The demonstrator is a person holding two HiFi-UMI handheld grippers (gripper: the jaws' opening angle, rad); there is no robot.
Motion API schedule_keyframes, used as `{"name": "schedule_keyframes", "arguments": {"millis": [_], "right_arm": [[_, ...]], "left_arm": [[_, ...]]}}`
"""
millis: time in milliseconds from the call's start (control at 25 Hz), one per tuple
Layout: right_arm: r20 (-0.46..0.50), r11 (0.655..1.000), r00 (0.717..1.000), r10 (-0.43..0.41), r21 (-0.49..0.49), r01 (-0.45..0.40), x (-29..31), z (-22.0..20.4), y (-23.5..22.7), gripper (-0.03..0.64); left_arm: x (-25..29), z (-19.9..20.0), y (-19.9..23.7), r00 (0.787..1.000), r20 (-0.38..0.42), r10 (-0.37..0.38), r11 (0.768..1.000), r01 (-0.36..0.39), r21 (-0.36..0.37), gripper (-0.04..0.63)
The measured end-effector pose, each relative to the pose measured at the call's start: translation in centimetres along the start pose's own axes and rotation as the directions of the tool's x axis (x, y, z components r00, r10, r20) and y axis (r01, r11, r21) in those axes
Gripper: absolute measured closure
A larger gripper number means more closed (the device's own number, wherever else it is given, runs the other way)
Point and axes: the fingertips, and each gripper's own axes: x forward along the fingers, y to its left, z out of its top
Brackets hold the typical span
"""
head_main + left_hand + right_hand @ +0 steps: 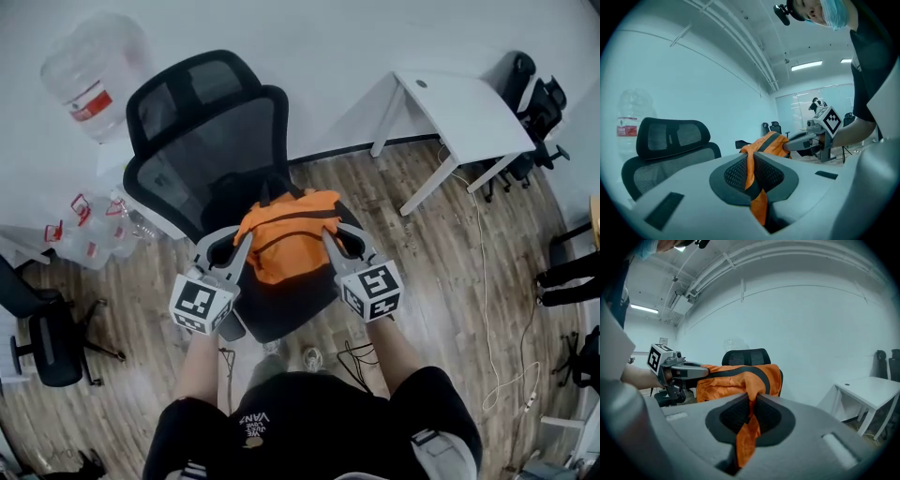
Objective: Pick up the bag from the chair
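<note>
Orange fabric bag (287, 241) hangs above the black mesh office chair (211, 141), pinched by left gripper (240, 246) and right gripper (330, 240).

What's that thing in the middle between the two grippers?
The orange bag hangs there. The left gripper and right gripper each pinch its fabric at one side, which shows best in the head view.

Wood-plank floor (441, 272), white wall (356, 37), white desk (469, 103), clear water jug (94, 70).
</note>
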Motion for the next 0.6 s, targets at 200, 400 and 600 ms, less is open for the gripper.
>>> {"name": "schedule_keyframes", "arguments": {"millis": [200, 400, 600], "right_arm": [[0.038, 1.0, 0.999, -0.004, -0.022, 0.005, -1.1, 2.4, 0.2, 0.592], [0.078, 0.999, 0.997, -0.008, -0.042, 0.011, -2.4, 4.5, 0.5, 0.592], [0.112, 0.998, 0.994, -0.008, -0.054, 0.014, -3.5, 6.1, 1.1, 0.593]], "left_arm": [[-0.7, 2.4, -0.1, 1.0, 0.03, 0.008, 1.0, -0.009, 0.026, 0.563], [-1.5, 4.6, -0.5, 0.998, 0.066, 0.014, 0.998, -0.017, 0.054, 0.563], [-2.4, 6.4, -0.8, 0.995, 0.094, 0.02, 0.997, -0.027, 0.075, 0.563]]}}
